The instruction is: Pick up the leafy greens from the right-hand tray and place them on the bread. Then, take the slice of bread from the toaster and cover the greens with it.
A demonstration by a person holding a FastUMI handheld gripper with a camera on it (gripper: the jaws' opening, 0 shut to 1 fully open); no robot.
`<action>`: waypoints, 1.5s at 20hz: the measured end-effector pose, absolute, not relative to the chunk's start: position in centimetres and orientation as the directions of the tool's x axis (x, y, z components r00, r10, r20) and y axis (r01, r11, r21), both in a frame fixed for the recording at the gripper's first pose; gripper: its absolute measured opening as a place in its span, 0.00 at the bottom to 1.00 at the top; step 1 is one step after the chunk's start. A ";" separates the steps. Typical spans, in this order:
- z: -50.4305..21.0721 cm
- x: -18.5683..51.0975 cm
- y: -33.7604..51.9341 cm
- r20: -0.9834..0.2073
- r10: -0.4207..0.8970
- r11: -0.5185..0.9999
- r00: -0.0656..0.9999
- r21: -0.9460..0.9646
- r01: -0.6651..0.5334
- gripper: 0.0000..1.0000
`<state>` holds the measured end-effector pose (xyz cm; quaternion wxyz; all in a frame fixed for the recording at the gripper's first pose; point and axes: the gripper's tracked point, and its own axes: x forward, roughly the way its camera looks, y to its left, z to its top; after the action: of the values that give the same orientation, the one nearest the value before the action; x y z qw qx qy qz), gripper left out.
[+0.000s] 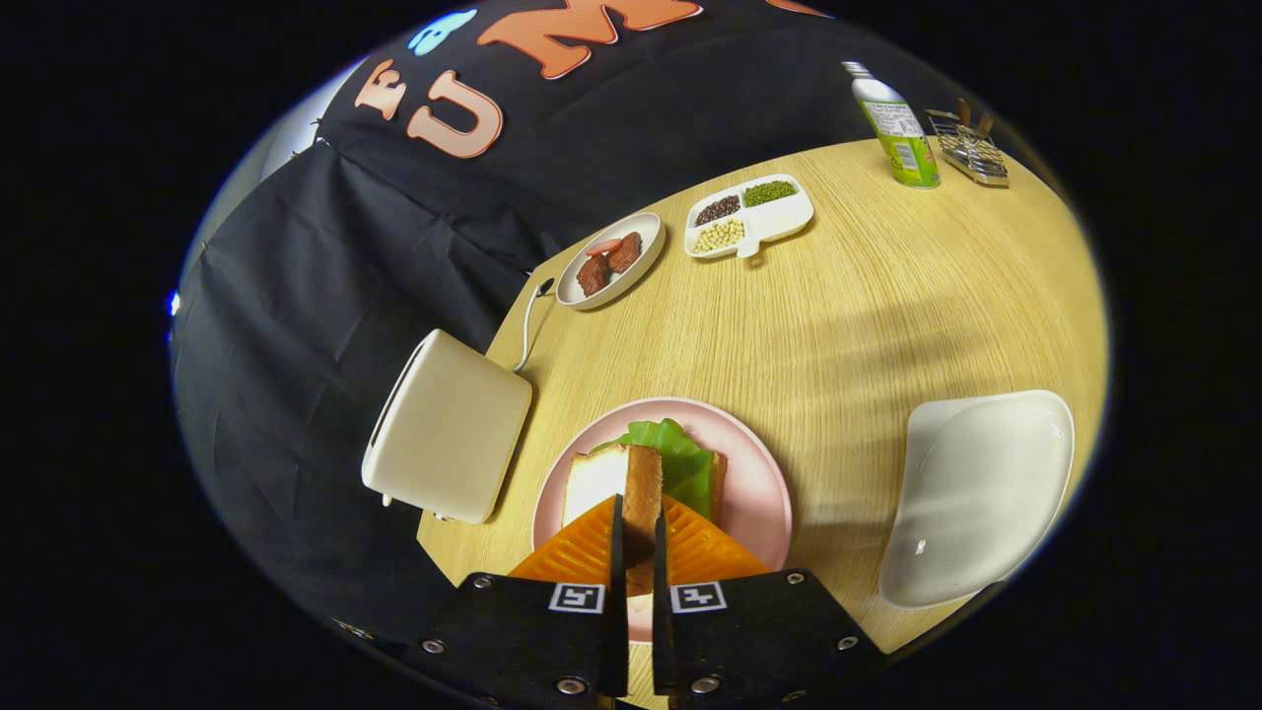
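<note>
Bread slice (631,493) clamped edge-on between my fingers, both of them pressing its crusty sides, and I'm holding it upright over the pink plate (759,483). My claw (636,537) is closed on that slice, the jaws with only the bread's thickness between them. Underneath, the leafy greens (680,459) already lie on the plate, draped across the lower bread (718,483), whose brown edge peeks out on the far side of the lettuce. So the greens step looks done, and I judge this to be the covering step, well along.

Why on edge? A toaster hands you bread standing up, so a pinch across the faces is the natural grip, and it has to be tipped flat before it can cap anything. Cream toaster (449,439) sits just beside the plate, its cord (529,325) trailing toward the table edge. Over on the other side, the white tray (986,493) lies bare, which fits the greens having come from there.

Next, as I read it: lay the slice over so its broad face meets the lettuce, squared with the bread below. Risk is letting go while tilted, so it slides off the leaf.

Farther across the wooden table (868,325): a dish of meat pieces (611,261), a divided dish of beans (749,217), a green bottle (899,128), a wire rack (971,148).
</note>
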<state>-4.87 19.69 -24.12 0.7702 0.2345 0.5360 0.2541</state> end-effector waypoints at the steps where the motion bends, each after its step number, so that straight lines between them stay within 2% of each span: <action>1: -24.2 -4.9 19.6 -0.706 0.641 0.763 0.300 0.630 -0.147 0.10; 3: -24.2 -4.9 19.4 -0.707 0.635 0.768 0.311 0.620 -0.158 0.10; 6: -24.1 -4.3 18.7 -0.710 0.610 0.788 0.352 0.591 -0.171 0.25; 8: -24.4 -3.8 17.8 -0.721 0.577 0.811 0.384 0.561 -0.167 0.31; 11: -24.1 -2.8 16.1 -0.714 0.535 0.836 0.451 0.526 -0.157 0.34; 15: -21.4 -0.7 15.2 -0.627 0.517 0.833 0.583 0.524 -0.176 0.36; 19: -18.3 0.8 14.6 -0.511 0.471 0.860 0.719 0.448 -0.245 0.54; 24: -14.5 1.9 13.8 -0.352 0.369 0.923 0.860 0.246 -0.296 0.78; 26: -12.9 1.8 13.6 -0.299 0.336 0.937 0.893 0.196 -0.287 0.83; 30: -10.6 1.4 13.7 -0.232 0.319 0.942 0.919 0.187 -0.280 0.85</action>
<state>1.40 13.71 -10.59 0.9766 0.0752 0.1307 0.1534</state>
